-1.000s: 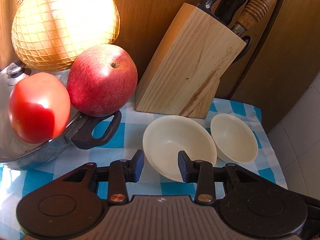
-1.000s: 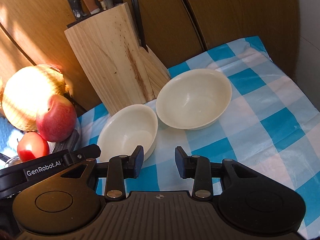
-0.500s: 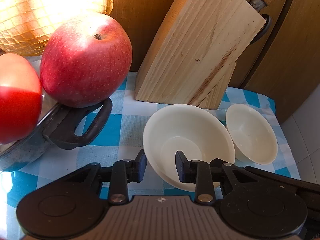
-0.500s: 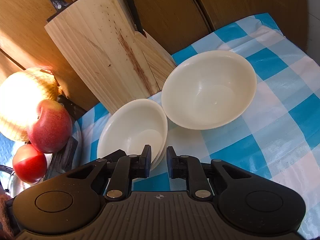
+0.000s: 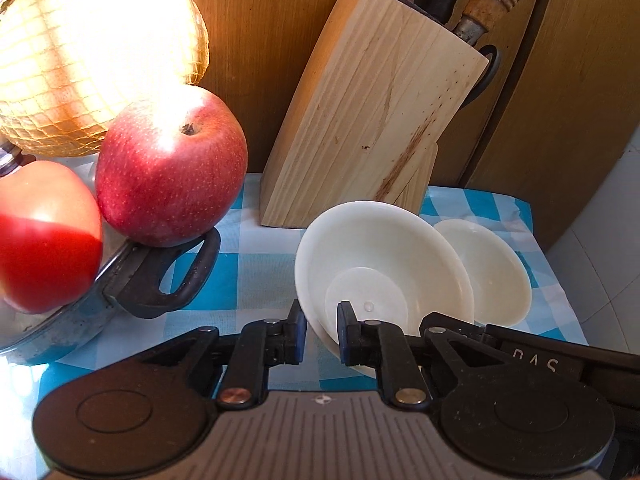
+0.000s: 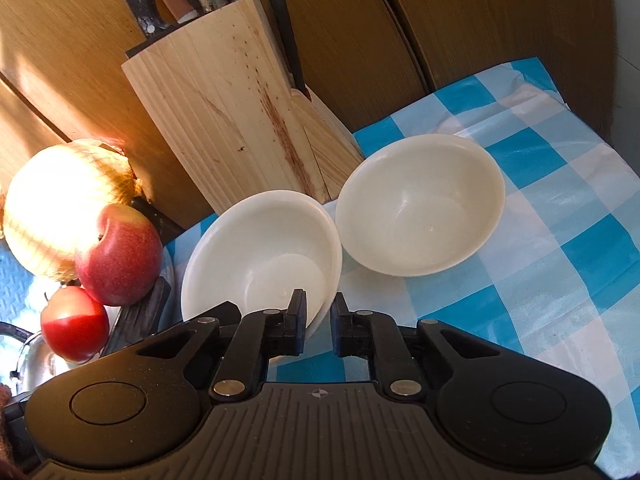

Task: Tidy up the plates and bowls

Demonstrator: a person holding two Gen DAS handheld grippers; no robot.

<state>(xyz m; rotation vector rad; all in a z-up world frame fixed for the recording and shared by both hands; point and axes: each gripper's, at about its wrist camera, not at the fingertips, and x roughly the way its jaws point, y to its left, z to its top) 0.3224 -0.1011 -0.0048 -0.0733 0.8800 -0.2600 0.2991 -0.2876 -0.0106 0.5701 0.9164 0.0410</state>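
Closest to you, your left gripper (image 5: 322, 330) has its jaws narrowed around the near rim of the nearer cream-white shallow bowl (image 5: 384, 276), one finger outside the wall and one inside. Your right gripper (image 6: 319, 326) does the same on that bowl's other near edge, its left finger inside the rim. Both look clamped on the rim, and the bowl sits tilted, its near side raised off the blue-and-white checked tablecloth (image 6: 580, 256).

That bowl will probably handle as light, stiff and smooth, likely ceramic or melamine, so treat it as chippable and slippery at the glaze. The thin rim is the only real purchase. Keep each pad square across the wall and lift evenly, or the bowl may swivel between the two pinch points.

Just beyond it, edge nearly touching edge, the second cream-white bowl (image 6: 420, 204) rests flat on the cloth, the likely place to nest the first. Lower the held bowl gently, since rim on rim could chip.

To the left lie a red tomato (image 5: 44, 236) and a red apple (image 5: 170, 164) on a steel pot lid with a black handle (image 5: 172, 280). Behind them is a netted yellow pomelo (image 5: 92, 56). Farthest back, the pale wooden knife block (image 6: 232, 104) stands against the brown wooden panels (image 6: 460, 32); keep the bowl clear of it.
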